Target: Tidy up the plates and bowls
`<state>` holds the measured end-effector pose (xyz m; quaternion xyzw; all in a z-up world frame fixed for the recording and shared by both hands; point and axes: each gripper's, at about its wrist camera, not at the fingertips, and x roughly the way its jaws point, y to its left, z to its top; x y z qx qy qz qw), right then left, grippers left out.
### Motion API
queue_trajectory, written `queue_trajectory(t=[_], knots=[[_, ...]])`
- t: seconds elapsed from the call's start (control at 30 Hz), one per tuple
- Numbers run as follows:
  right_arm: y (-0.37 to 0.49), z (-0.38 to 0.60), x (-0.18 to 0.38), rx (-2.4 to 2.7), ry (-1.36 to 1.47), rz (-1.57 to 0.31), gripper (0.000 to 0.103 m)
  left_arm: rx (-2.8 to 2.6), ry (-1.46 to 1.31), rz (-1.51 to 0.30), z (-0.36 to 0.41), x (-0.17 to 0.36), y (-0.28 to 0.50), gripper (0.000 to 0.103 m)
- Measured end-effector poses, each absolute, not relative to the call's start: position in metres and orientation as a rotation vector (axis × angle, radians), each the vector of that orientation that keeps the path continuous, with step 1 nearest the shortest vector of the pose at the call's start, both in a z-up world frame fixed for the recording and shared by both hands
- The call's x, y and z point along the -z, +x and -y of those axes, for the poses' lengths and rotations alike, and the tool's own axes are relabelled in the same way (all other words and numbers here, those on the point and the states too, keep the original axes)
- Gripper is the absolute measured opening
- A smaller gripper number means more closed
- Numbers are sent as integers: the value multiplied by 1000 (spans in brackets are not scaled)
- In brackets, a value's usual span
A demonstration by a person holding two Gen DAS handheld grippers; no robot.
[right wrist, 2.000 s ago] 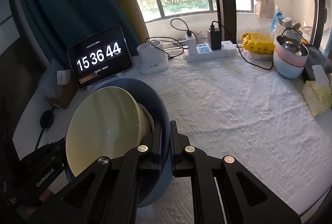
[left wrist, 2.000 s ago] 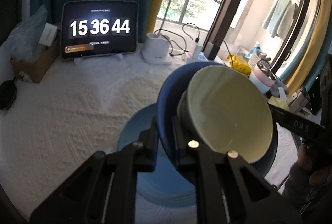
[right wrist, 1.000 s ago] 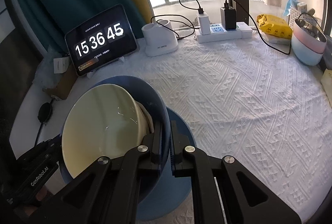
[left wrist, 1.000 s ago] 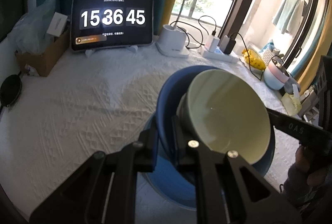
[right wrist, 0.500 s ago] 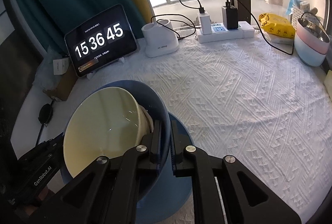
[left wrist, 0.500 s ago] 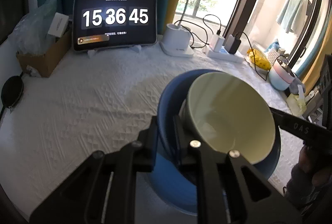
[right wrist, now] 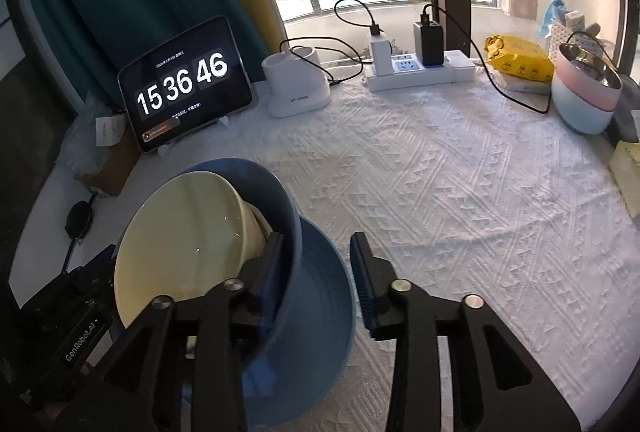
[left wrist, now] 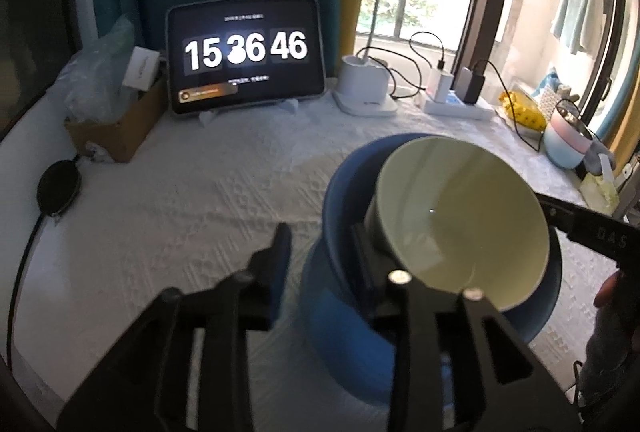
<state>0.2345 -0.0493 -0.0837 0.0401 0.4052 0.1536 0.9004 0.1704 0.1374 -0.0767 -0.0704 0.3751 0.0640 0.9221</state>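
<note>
1. My left gripper (left wrist: 320, 252) sits at the bottom of its frame, jaws opening; the rim of the dark blue bowl (left wrist: 344, 200) stands between them, and the left pad is clear of it.
2. My right gripper (right wrist: 316, 260) is low in its frame, jaws opening too, straddling the same bowl's rim on the opposite side; the right pad is well off it.
3. A cream bowl (left wrist: 460, 224) nests tilted inside the dark blue bowl.
4. Both sit on a lighter blue dish (right wrist: 320, 296) on the white-clothed surface (right wrist: 460, 192), right of centre in the left view.
5. A clock tablet (right wrist: 184, 84) stands at the upper left.
</note>
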Motion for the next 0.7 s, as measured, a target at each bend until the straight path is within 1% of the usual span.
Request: queue_trajectory(t=[0.03, 0.1, 0.27, 0.4, 0.47, 0.6, 0.67, 0.7], knots=[[233, 51, 83, -314, 80, -838, 40, -137, -150, -768, -139, 76, 168, 45], [230, 54, 83, -309, 79, -833, 46, -137, -159, -761, -141, 74, 164, 48], [220, 61, 79, -301, 75, -813, 51, -145, -151, -739, -138, 69, 152, 58], [208, 65, 75, -287, 58, -787, 59, -143, -157, -724, -138, 66, 141, 66], [202, 67, 74, -287, 50, -774, 61, -137, -155, -714, -136, 63, 136, 72], [191, 72, 71, -281, 37, -755, 63, -128, -141, -671, -130, 54, 122, 78], [186, 76, 70, -280, 37, -748, 64, -121, -140, -645, -126, 49, 115, 83], [182, 78, 68, -277, 35, -740, 64, -117, -138, -630, -124, 46, 111, 84]])
